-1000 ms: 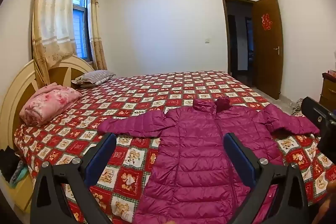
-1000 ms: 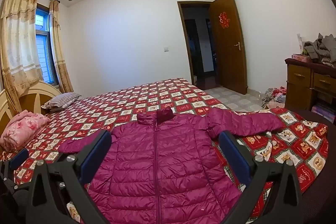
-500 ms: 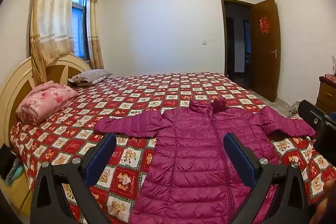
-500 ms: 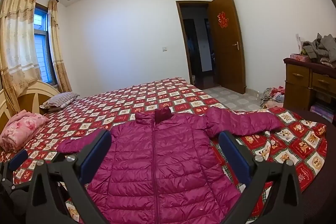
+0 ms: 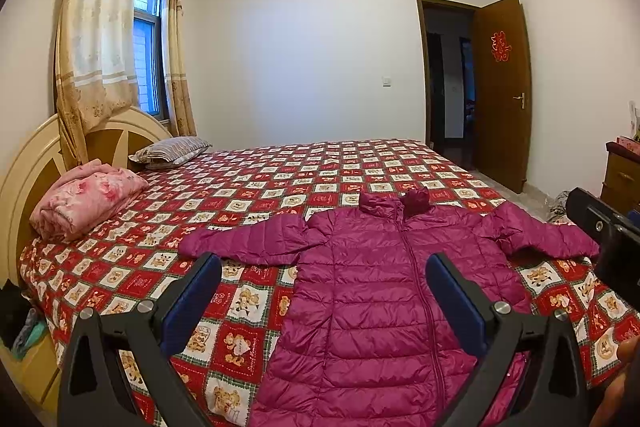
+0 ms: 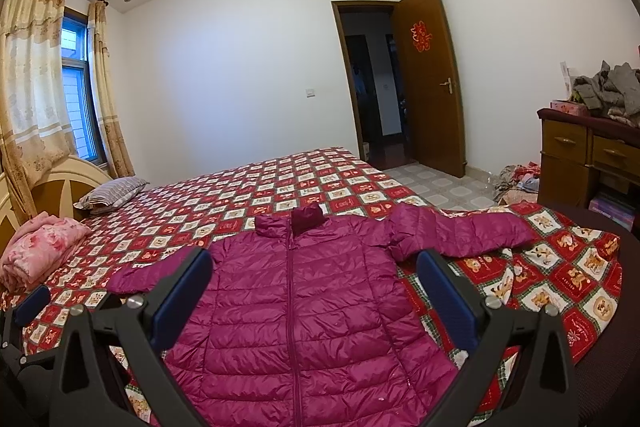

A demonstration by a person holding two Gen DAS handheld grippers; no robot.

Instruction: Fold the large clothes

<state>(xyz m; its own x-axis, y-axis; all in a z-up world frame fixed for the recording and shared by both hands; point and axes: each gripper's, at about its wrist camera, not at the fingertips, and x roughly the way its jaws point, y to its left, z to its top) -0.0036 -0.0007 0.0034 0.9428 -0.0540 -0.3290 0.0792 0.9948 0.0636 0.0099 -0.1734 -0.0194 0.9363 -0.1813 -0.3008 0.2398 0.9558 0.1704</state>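
A magenta quilted down jacket (image 5: 384, 291) was seen spread face up on the near edge of a bed covered by a red-and-white checked quilt with bear patches (image 5: 280, 183). It was zipped shut, its collar pointed toward the far side of the bed and both sleeves were stretched outward. This flat, open layout was judged to have been chosen so that sleeves and sides could be turned inward cleanly; no fold had yet been made.

The left gripper (image 5: 322, 303) was held above the jacket's lower left part, its blue-padded jaws spread wide with nothing between them. The right gripper (image 6: 314, 301) was held likewise over the jacket's body, jaws wide apart and empty. Both were judged to be poised ahead of a first grasp, probably at a sleeve or the hem.

A rolled pink floral blanket (image 5: 86, 201) and a striped pillow (image 5: 172, 151) were seen by the cream headboard, well apart from the jacket.

As for containers, a brown wooden drawer cabinet (image 6: 580, 155) was seen at the right wall with its drawers closed, so their contents could not be told; a heap of grey clothes (image 6: 608, 87) lay on top.
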